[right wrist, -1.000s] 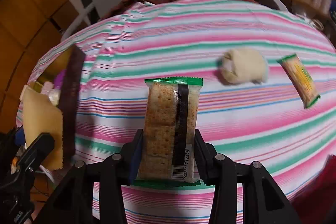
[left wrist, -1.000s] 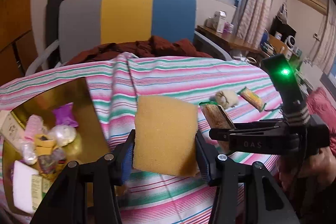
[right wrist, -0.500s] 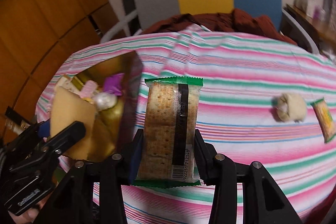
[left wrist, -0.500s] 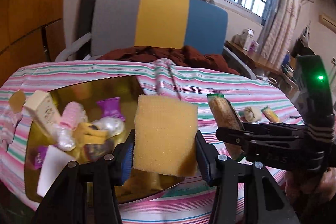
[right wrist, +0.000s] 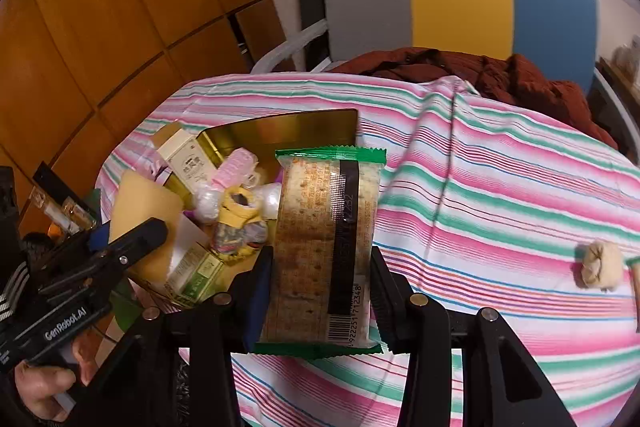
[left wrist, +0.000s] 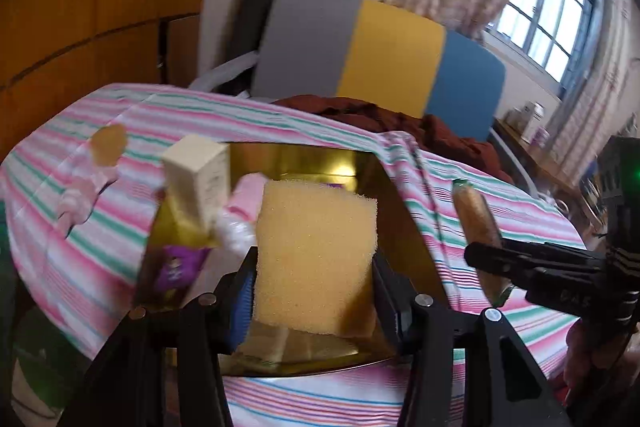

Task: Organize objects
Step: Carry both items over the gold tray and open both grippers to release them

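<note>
Both tongs, sponge (left wrist: pixel 316 259) and crackers (right wrist: pixel 324 247) clamped, have swung over the gold tin (right wrist: pixel 280 131).

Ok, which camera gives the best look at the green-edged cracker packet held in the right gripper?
The right wrist view: the green-edged cracker packet faces the lens flat-on between the right gripper's fingers, barcode showing. The left wrist view shows the packet only edge-on, a narrow blurred strip.

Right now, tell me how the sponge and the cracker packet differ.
The sponge is bare, porous yellow foam; the cracker packet is clear wrapping with green ends and a barcode. The sponge is squarish, the packet longer and narrower. The left gripper holds the sponge, the right gripper the packet. Both stand upright near the gold tin.
</note>
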The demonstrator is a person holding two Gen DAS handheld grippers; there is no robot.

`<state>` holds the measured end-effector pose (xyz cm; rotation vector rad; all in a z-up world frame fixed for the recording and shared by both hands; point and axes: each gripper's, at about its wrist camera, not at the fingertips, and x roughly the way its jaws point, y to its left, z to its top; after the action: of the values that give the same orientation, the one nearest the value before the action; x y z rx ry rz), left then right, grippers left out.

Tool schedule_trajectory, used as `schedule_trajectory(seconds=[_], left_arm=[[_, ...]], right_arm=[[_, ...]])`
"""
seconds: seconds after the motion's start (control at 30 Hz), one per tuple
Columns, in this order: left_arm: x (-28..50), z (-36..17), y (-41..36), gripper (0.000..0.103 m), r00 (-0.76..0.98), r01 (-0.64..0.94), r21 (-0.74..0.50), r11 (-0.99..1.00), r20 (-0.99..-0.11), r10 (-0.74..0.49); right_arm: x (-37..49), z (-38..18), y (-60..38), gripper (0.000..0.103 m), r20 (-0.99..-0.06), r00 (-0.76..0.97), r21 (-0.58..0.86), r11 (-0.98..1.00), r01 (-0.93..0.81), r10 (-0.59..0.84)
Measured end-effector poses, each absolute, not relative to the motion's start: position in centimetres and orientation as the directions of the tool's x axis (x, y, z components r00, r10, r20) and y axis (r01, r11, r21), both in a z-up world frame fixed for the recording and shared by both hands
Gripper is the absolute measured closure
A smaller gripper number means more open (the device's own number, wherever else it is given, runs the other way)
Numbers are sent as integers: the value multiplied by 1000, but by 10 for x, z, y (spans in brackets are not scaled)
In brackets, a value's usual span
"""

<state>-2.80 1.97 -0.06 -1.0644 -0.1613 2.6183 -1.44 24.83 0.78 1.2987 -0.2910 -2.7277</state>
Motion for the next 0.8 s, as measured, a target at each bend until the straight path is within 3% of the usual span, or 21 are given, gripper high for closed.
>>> schedule_trajectory(seconds=[0.33, 0.4, 0.5, 0.6, 0.8], left_arm=[[-38, -15, 14, 49, -642, -235, -248, -940, -687, 341], [-41, -17, 21, 47, -629, -241, -255, -936, -693, 351], [-44, -24, 28, 42, -618, -230, -222, -947, -719, 319], [-46, -31, 26, 35, -605, -212, -237, -948, -730, 317], [-45, -31, 16, 34, -620, -176, -239, -955, -727, 296]], right_arm=[[-57, 2, 230, 58, -772, -606, 201, -978, 55, -192], [-71, 2, 228, 52, -771, -605, 201, -978, 61, -197], [-85, 5, 226, 31, -760, -618, 209, -976, 56, -198], [-86, 6, 223, 31, -758, -623, 203, -978, 57, -193], [-70, -5, 217, 27, -774, -608, 179, -982, 55, -175]])
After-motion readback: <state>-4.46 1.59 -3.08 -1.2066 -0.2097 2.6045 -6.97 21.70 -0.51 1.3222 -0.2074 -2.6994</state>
